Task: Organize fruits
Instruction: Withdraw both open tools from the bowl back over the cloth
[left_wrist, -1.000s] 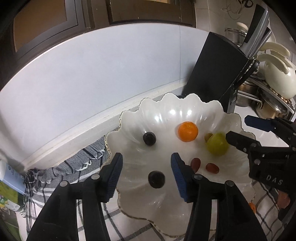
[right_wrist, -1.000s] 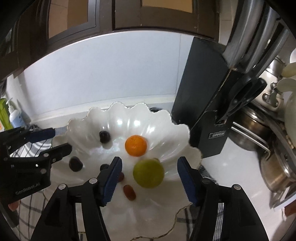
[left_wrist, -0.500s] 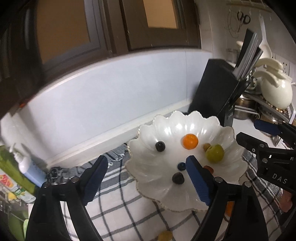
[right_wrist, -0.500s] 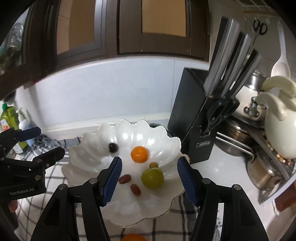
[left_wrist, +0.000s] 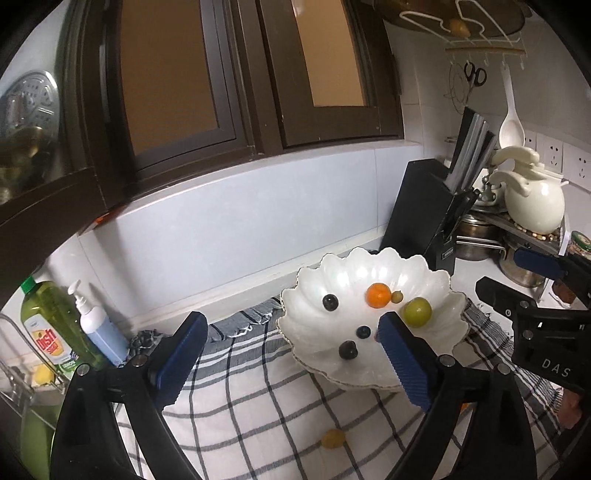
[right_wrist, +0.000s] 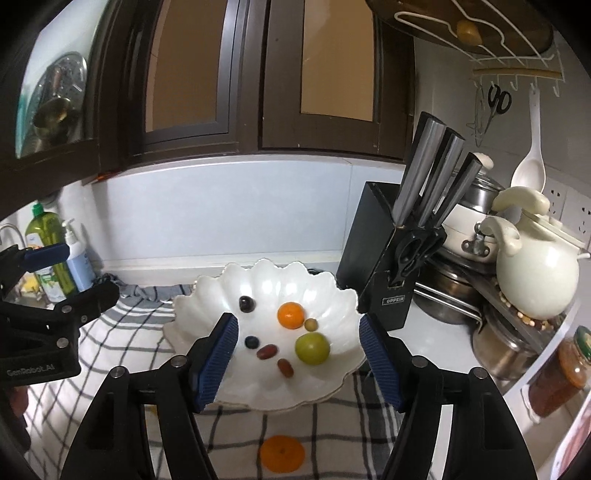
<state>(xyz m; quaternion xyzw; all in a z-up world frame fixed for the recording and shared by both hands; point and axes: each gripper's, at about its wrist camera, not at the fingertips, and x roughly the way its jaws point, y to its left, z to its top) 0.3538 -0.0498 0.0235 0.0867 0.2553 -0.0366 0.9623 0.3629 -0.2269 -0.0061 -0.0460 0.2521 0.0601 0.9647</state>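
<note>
A white scalloped bowl (left_wrist: 343, 273) (right_wrist: 332, 291) sits on a checked cloth. It holds an orange (left_wrist: 378, 295) (right_wrist: 290, 314), a green fruit (left_wrist: 417, 312) (right_wrist: 312, 348), dark berries (left_wrist: 330, 302) (right_wrist: 246, 304), two red dates (right_wrist: 267, 352) and a small olive-coloured fruit (right_wrist: 310, 324). A yellow fruit (left_wrist: 332, 438) and a second orange (right_wrist: 282, 458) lie on the cloth in front of the bowl. My left gripper (left_wrist: 291, 354) is open and empty, above the cloth left of the bowl. My right gripper (right_wrist: 297, 354) is open and empty, above the bowl's near side.
A black knife block (left_wrist: 428, 210) (right_wrist: 384, 258) stands right behind the bowl. A cream teapot (right_wrist: 532, 266), steel pots (right_wrist: 498, 343) and a jar (right_wrist: 561, 373) crowd the right. Soap bottles (left_wrist: 62, 325) stand at the far left by the wall.
Both grippers have pulled up and back from the bowl. The left gripper has opened wider. The fruits on the cloth have come into view.
</note>
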